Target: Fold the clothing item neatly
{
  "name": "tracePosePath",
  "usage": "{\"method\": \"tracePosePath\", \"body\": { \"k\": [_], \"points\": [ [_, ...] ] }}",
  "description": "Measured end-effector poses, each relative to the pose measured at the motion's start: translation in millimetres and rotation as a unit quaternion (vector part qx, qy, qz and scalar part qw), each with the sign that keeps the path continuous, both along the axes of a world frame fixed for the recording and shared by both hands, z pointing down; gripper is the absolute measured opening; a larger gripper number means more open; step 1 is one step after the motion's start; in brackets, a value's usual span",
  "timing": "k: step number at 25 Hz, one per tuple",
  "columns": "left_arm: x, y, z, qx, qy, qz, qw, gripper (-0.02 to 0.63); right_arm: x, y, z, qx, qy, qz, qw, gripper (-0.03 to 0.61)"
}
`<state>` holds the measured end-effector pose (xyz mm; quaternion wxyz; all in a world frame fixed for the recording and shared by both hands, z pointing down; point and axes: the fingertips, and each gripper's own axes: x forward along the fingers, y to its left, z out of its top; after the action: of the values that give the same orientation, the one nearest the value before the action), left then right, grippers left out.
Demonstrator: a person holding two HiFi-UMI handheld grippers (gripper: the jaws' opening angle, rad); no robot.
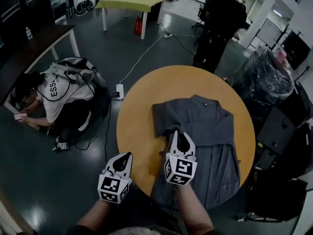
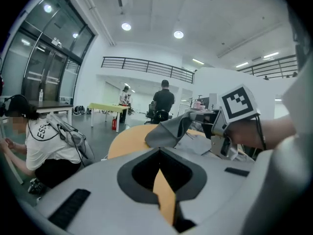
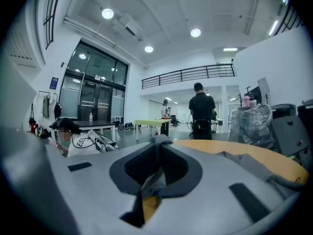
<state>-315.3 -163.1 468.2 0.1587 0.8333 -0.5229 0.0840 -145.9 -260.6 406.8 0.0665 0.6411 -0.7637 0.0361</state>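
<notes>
Pinching the shirt (image 1: 205, 131) in my right gripper (image 1: 181, 137); left gripper (image 1: 124, 158) jaws together, empty. One-sided pull may drag it crooked across the table (image 1: 142, 106), or the thin pinch slips.

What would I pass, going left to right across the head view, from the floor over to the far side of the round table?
A crouching person in a white top → left hand-held gripper → right hand-held gripper, pinching the grey shirt → plastic-wrapped bundle.
</notes>
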Motion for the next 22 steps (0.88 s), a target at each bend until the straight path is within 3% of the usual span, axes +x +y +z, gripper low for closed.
{"method": "tracePosePath", "body": {
  "k": [7,11,15,22],
  "points": [
    [82.6,-0.3,-10.5,0.007,-0.015,0.005,0.9998,0.008,125.3,1.3,22.2,-0.026,-0.005,0.035,0.999,0.017],
    [112.5,5.2,-9.2,0.004,-0.025,0.003,0.9997,0.008,178.2,3.2,53.4,-0.069,-0.019,0.043,0.997,0.015],
    [133.1,13.2,-5.4,-0.003,-0.028,-0.006,0.9996,0.008,198.5,10.0,78.4,-0.112,-0.038,0.015,0.993,0.015],
    [167.7,22.3,7.0,-0.016,-0.019,0.020,0.9995,0.008,211.9,16.0,94.8,-0.124,-0.035,-0.005,0.992,0.015]
  ]
}}
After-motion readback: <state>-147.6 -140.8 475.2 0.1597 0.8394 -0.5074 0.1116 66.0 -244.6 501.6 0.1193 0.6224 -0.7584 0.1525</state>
